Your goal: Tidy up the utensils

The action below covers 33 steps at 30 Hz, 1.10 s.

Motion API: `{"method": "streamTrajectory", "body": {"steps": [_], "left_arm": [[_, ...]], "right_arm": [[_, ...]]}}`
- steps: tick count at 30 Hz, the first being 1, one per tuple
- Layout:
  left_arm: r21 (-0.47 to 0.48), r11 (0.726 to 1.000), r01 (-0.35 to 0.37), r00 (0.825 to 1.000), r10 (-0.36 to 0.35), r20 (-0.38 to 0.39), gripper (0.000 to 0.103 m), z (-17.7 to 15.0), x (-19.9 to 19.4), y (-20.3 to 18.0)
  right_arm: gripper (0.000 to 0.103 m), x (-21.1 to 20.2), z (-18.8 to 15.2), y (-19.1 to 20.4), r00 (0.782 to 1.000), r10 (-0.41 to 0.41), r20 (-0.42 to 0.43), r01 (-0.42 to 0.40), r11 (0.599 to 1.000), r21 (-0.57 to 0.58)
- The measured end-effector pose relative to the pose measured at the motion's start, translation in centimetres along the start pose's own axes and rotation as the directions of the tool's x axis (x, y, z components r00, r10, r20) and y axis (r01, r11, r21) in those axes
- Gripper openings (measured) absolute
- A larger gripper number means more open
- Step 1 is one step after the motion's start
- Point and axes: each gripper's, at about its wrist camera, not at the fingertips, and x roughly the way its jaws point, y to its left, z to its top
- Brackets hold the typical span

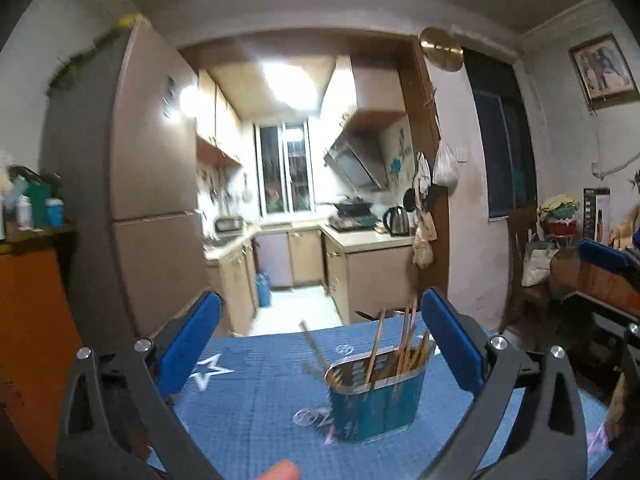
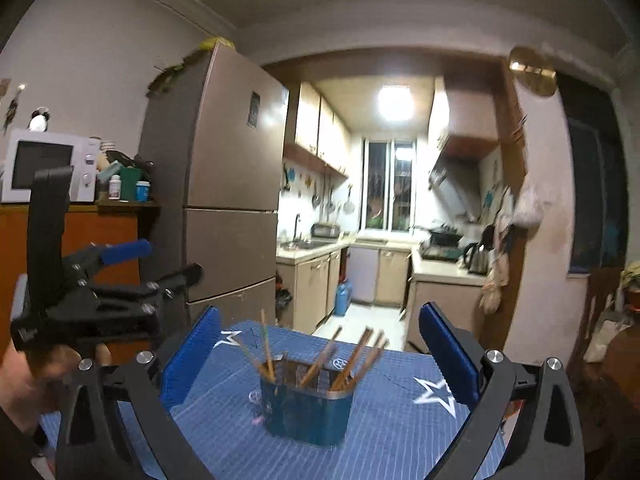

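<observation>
blue holder (image 2: 307, 412) with chopsticks (image 2: 352, 358); no legible writing; both claws wide, empty.

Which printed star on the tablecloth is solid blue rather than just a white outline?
The star right of the utensil holder in the right wrist view. It is blue with a white border; the far-left star is only a white outline.

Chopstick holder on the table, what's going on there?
Left gripper and right gripper open, empty. Chopsticks in blue holder on tablecloth. Nothing blocking.
</observation>
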Motion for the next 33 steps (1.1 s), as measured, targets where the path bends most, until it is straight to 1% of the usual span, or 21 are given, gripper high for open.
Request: {"method": "streamTrajectory", "body": {"steps": [3, 4, 7, 8, 10, 14, 16, 18, 23, 26, 33], "left_arm": [[-0.025, 1.0, -0.004, 1.0, 0.004, -0.006, 0.097, -3.1, -4.4, 0.4], [-0.029, 1.0, -0.008, 1.0, 0.008, -0.008, 0.097, -3.7, -5.3, 0.5], [-0.043, 0.998, -0.045, 0.999, 0.044, -0.027, 0.097, -6.9, -8.9, 0.1], [-0.032, 0.998, -0.057, 0.998, 0.055, -0.037, 0.097, -8.2, -10.0, -0.3], [-0.032, 0.996, -0.084, 0.995, 0.082, -0.059, 0.097, -10.0, -11.4, -0.9], [-0.076, 0.996, -0.055, 0.993, 0.047, -0.104, 0.097, -14.0, -14.1, -2.3], [-0.083, 0.996, -0.041, 0.992, 0.03, -0.125, 0.097, -15.1, -14.5, -2.7], [-0.077, 0.996, -0.054, 0.988, 0.043, -0.147, 0.097, -16.5, -15.0, -3.2], [-0.062, 0.997, -0.054, 0.979, 0.04, -0.199, 0.097, -19.0, -15.8, -3.8], [-0.069, 0.997, -0.045, 0.98, 0.031, -0.197, 0.097, -19.3, -16.4, -3.9], [-0.065, 0.997, -0.049, 0.983, 0.036, -0.181, 0.097, -19.7, -17.8, -4.2]], "right_arm": [[0.098, -4.5, -3.7, 1.3, 1.0, -0.029, -0.006, 0.029, 1.0, -0.003], [0.098, -5.5, -4.5, 1.6, 0.999, -0.04, -0.005, 0.04, 0.999, -0.003], [0.098, -8.8, -7.8, 3.1, 0.998, -0.064, -0.016, 0.064, 0.998, 0.012], [0.098, -9.6, -8.9, 3.7, 0.997, -0.071, -0.023, 0.071, 0.997, 0.013], [0.098, -10.9, -11.0, 4.6, 0.996, -0.08, -0.045, 0.081, 0.996, 0.024], [0.098, -13.1, -14.8, 5.6, 0.992, -0.098, -0.081, 0.103, 0.992, 0.066], [0.098, -13.9, -16.3, 5.7, 0.987, -0.122, -0.104, 0.13, 0.989, 0.072], [0.098, -14.5, -17.3, 5.7, 0.983, -0.141, -0.121, 0.152, 0.985, 0.079], [0.098, -16.0, -18.5, 6.4, 0.981, -0.132, -0.141, 0.144, 0.986, 0.08], [0.098, -16.6, -18.9, 6.6, 0.98, -0.128, -0.151, 0.141, 0.987, 0.077], [0.098, -17.4, -18.9, 6.7, 0.98, -0.131, -0.15, 0.147, 0.984, 0.097]]}}
